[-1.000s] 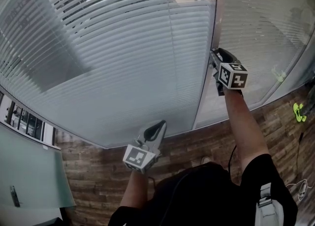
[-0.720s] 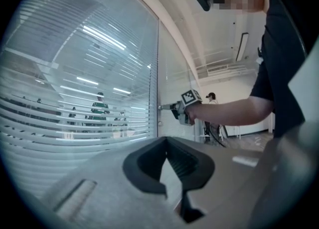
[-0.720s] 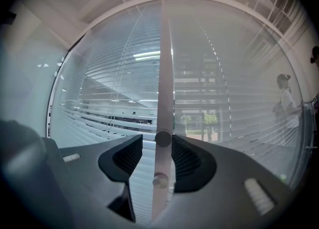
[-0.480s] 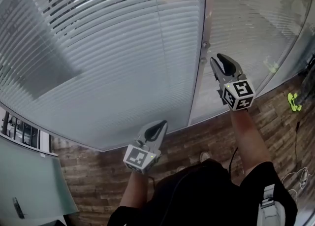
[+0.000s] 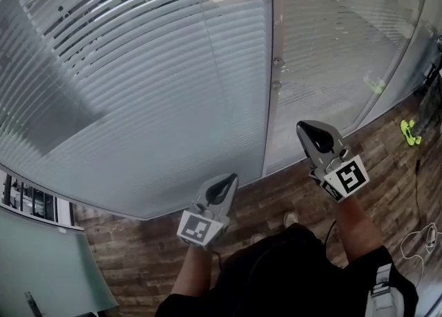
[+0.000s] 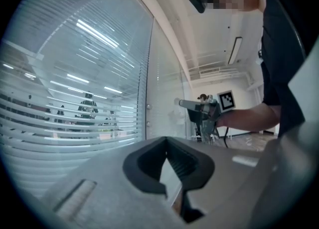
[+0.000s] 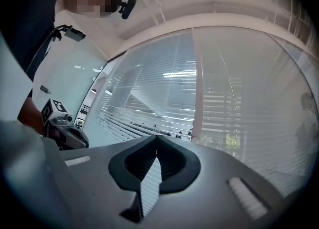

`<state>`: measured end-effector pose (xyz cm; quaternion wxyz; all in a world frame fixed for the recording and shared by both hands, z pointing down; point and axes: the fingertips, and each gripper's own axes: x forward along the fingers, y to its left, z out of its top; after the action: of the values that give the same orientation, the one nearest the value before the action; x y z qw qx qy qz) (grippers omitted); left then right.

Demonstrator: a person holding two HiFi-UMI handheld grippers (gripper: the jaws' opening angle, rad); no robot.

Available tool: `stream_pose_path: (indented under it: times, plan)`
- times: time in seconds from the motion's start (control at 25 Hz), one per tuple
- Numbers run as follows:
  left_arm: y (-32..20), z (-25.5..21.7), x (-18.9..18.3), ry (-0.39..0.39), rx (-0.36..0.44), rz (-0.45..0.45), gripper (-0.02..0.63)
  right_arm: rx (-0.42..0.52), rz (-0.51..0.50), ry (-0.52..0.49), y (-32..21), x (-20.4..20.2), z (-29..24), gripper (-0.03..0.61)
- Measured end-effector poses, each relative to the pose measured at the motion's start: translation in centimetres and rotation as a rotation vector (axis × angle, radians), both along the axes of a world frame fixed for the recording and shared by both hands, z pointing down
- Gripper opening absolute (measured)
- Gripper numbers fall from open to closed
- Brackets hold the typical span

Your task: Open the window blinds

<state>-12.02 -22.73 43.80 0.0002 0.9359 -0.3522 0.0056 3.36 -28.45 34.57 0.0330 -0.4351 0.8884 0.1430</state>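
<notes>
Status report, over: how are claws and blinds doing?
Left gripper shut, empty. Right gripper just closed, empty. White slatted window blinds lowered, neither gripper touching. Nothing in the way.

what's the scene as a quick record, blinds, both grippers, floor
blinds: lowered, slats horizontal
frame post: vertical, splits the blinds, two small knobs on it
left gripper: shut, empty, clear of the blinds
right gripper: jaws just closed, nothing between them, clear of the blinds
floor: wood planks

Small green object (image 5: 409, 131), too tiny for identification
</notes>
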Motion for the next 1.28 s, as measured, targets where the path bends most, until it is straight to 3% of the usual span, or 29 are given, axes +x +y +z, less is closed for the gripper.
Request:
stream_pose_path:
  times: [0.28,0.44,0.92,1.28]
  plan:
    - [-0.1,-0.1,0.2,0.004,0.006,-0.023,0.003,-0.048,-0.041,0.055,3.3,-0.3,4.6,0.006]
    - [-0.1,-0.2,0.5,-0.008,0.012,-0.034,0.003,-0.103,-0.039,0.031,4.1,1.3,7.1,0.006]
    - [-1.1,1.7,4.0,-0.028,0.042,-0.082,0.005,-0.065,-0.118,0.048,2.7,4.1,8.0,0.006]
    - [-2.0,0.1,8.5,-0.036,0.022,-0.064,0.003,-0.111,-0.148,0.052,2.1,6.4,8.5,0.006]
